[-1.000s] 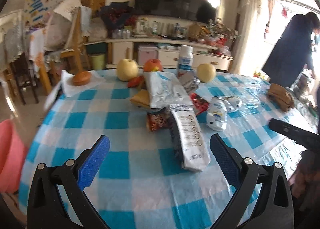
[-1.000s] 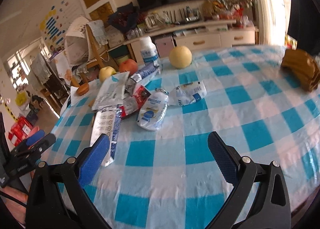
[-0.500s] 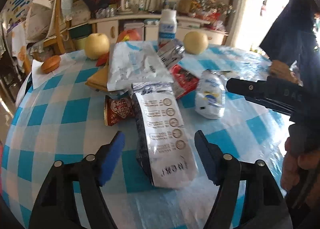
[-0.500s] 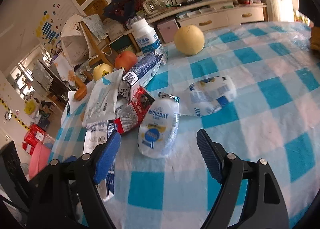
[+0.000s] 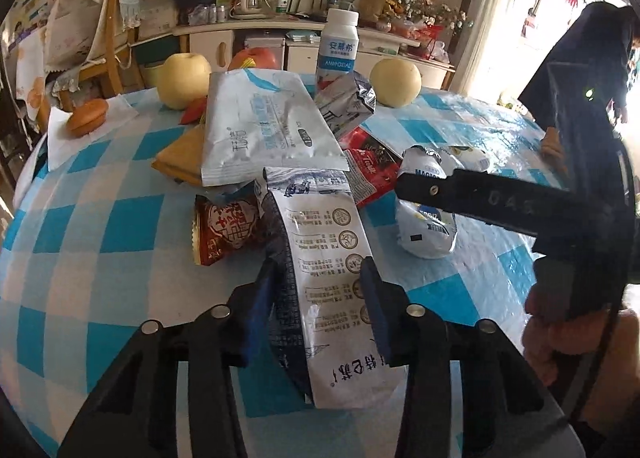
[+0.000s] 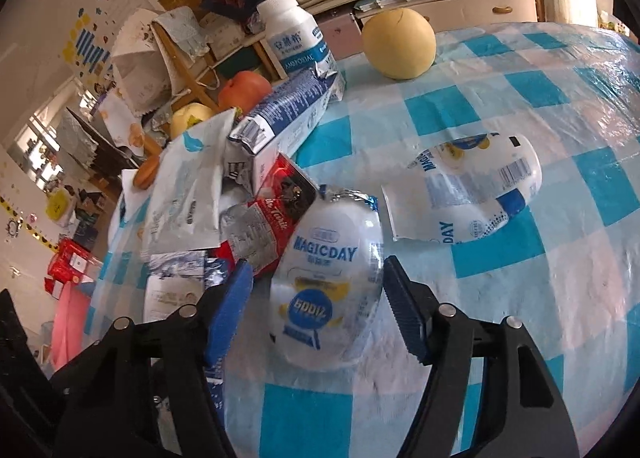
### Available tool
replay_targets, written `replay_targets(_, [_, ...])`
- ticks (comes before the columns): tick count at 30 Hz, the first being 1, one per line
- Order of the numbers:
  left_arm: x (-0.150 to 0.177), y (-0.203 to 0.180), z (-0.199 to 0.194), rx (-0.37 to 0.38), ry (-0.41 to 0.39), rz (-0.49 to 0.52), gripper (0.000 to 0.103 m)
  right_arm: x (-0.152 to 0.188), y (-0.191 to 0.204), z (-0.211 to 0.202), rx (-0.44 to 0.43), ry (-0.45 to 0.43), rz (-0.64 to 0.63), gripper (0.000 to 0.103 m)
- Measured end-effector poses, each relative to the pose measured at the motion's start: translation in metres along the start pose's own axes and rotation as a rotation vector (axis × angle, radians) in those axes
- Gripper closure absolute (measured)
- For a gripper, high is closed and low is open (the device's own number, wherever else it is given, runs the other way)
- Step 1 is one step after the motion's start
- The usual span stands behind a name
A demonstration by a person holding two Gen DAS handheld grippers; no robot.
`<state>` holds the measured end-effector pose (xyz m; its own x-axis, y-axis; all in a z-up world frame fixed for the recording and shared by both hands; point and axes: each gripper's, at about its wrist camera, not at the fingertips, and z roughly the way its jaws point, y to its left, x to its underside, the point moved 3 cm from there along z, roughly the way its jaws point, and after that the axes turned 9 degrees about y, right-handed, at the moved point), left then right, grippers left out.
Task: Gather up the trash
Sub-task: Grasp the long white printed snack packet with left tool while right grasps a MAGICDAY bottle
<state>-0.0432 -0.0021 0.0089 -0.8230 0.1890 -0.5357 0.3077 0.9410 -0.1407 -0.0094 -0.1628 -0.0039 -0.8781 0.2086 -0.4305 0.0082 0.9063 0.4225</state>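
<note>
A pile of empty wrappers lies on the blue-checked table [image 5: 120, 218]. My left gripper [image 5: 320, 278] has its blue pads on both sides of a long silver-and-navy packet [image 5: 324, 258], closed against it. My right gripper [image 6: 316, 290] is open, with its pads on either side of a white MAGICDAY pouch [image 6: 328, 282], a gap showing on each side. The same pouch shows in the left wrist view [image 5: 426, 226], partly behind my right gripper's arm. A second white pouch [image 6: 476, 194] lies to the right.
A large white packet [image 5: 264, 130], a red snack wrapper [image 5: 224, 226], a red Dr. Tonik pack [image 6: 280, 210] and a crushed blue carton [image 6: 288, 118] lie in the pile. A milk bottle [image 5: 338, 50], pears [image 5: 394, 78] and an apple [image 5: 256, 58] stand behind. A bun [image 5: 86, 116] lies on paper at left.
Both grippers have moved forward and down to the table. The left jaws have narrowed onto the long silver packet. The right jaws have narrowed around the MAGICDAY pouch.
</note>
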Motion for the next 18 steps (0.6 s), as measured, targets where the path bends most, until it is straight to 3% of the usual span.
replay_targets(3, [0.001, -0.001, -0.001, -0.006, -0.007, 0.017, 0.055, 0.001, 0.002, 0.003, 0.024, 0.006, -0.014, 0.034])
replay_targets(5, [0.002, -0.002, 0.000, -0.015, 0.000, 0.030, 0.042, 0.001, 0.001, 0.002, 0.057, 0.006, -0.021, 0.032])
replay_targets(6, [0.003, -0.001, 0.002, -0.028, 0.009, 0.029, 0.029, 0.000, 0.002, 0.003, 0.068, 0.008, -0.022, 0.031])
replay_targets(7, [0.004, 0.000, 0.003, -0.032, 0.014, 0.024, 0.024, -0.001, 0.001, 0.001, 0.090, 0.008, -0.022, 0.030])
replay_targets(10, [0.002, -0.003, 0.007, -0.021, 0.024, 0.031, 0.024, -0.004, -0.001, -0.003, 0.112, -0.002, -0.032, 0.030])
replay_targets(15, [0.003, -0.012, 0.026, -0.106, 0.102, 0.078, 0.023, -0.004, 0.002, 0.001, 0.101, 0.020, -0.055, 0.029])
replay_targets(18, [0.003, -0.011, 0.029, -0.119, 0.113, 0.076, 0.023, -0.005, 0.003, 0.004, 0.102, 0.026, -0.055, 0.029])
